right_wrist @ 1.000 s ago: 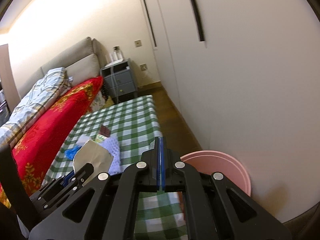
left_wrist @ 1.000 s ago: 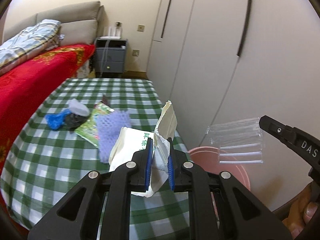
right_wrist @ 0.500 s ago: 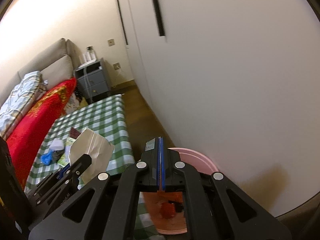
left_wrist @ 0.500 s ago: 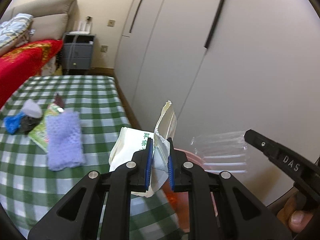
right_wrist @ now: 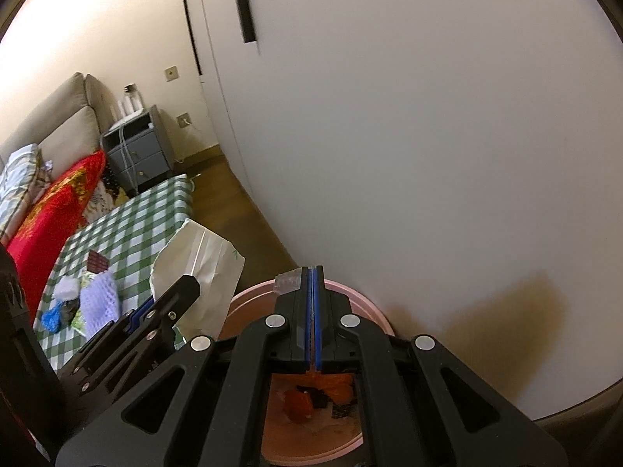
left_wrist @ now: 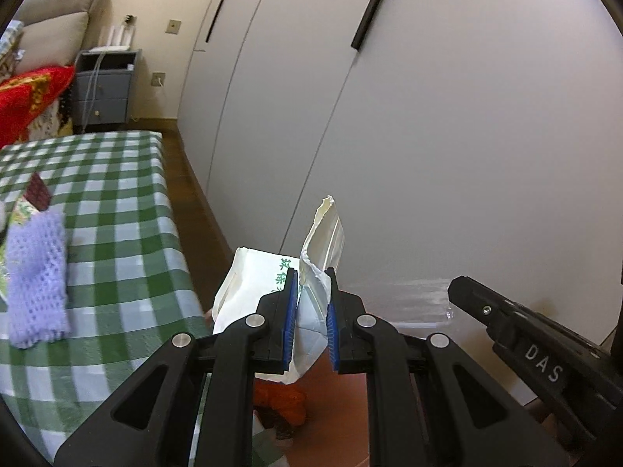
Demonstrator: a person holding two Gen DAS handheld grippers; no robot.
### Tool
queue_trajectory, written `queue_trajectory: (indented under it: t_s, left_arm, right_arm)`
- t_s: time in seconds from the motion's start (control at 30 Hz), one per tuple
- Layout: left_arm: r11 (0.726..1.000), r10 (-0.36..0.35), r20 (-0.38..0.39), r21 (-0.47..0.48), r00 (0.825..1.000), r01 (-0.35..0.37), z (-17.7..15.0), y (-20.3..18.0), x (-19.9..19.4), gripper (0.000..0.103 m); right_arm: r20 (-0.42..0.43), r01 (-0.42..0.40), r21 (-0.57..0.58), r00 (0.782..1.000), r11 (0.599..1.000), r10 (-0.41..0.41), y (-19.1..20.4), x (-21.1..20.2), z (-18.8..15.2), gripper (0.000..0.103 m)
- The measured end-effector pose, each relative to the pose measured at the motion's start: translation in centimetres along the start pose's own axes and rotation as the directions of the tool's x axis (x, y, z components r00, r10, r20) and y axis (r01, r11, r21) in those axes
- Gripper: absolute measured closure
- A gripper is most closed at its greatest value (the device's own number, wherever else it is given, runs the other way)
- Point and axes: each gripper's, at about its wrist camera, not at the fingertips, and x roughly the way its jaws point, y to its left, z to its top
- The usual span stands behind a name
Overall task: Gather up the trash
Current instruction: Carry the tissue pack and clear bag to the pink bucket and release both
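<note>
Pink bin point(right_wrist: 366, 303) lies beneath both grippers: left gripper point(left_wrist: 310, 307) pinches a white paper bag point(left_wrist: 268, 292); right gripper point(right_wrist: 312, 319), at its three o'clock, clamps a clear plastic wrapper point(left_wrist: 405, 303).

Tall pale wardrobe doors point(left_wrist: 447, 136) with dark vertical handles point(left_wrist: 373, 19) fill the right side. A brown wooden floor point(right_wrist: 241, 214) runs along them to a cream wall point(right_wrist: 97, 39). A grey nightstand point(right_wrist: 138, 151) stands beside a bed with a red cover point(right_wrist: 54, 210) and a beige headboard point(right_wrist: 50, 132).
</note>
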Motion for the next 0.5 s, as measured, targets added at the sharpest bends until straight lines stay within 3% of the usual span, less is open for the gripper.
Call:
queue_trajectory:
  t_s: [0.2, 0.3, 0.4, 0.43, 0.5]
  left_arm:
    - [0.999, -0.038, -0.078, -0.021, 0.996, 0.036, -0.3, 0.6, 2.6, 0.089]
    - [0.999, -0.011, -0.126, -0.032, 0.992, 0.007, -1.1, 1.3, 3.3, 0.074]
    - [0.998, 0.014, -0.129, -0.062, 0.992, -0.023, -1.4, 2.1, 2.9, 0.072]
    - [0.998, 0.022, -0.127, -0.064, 0.992, -0.030, -1.4, 2.3, 2.7, 0.072]
    - [0.997, 0.038, -0.115, -0.066, 0.993, -0.046, -1.3, 2.7, 1.9, 0.072]
  right_arm:
    - [-0.012, 0.030, 0.014, 0.999, 0.999, -0.029, 0.0, 1.0, 0.1, 0.102]
    - [-0.023, 0.049, 0.042, 0.999, 0.998, -0.048, -0.4, 1.2, 0.1, 0.097]
    - [-0.038, 0.052, 0.064, 0.998, 0.997, -0.050, -0.8, 1.5, -0.1, 0.086]
    - [-0.039, 0.052, 0.070, 0.998, 0.996, -0.049, -0.8, 1.5, -0.2, 0.077]
    - [-0.036, 0.046, 0.079, 0.998, 0.996, -0.043, -0.8, 1.4, -0.2, 0.074]
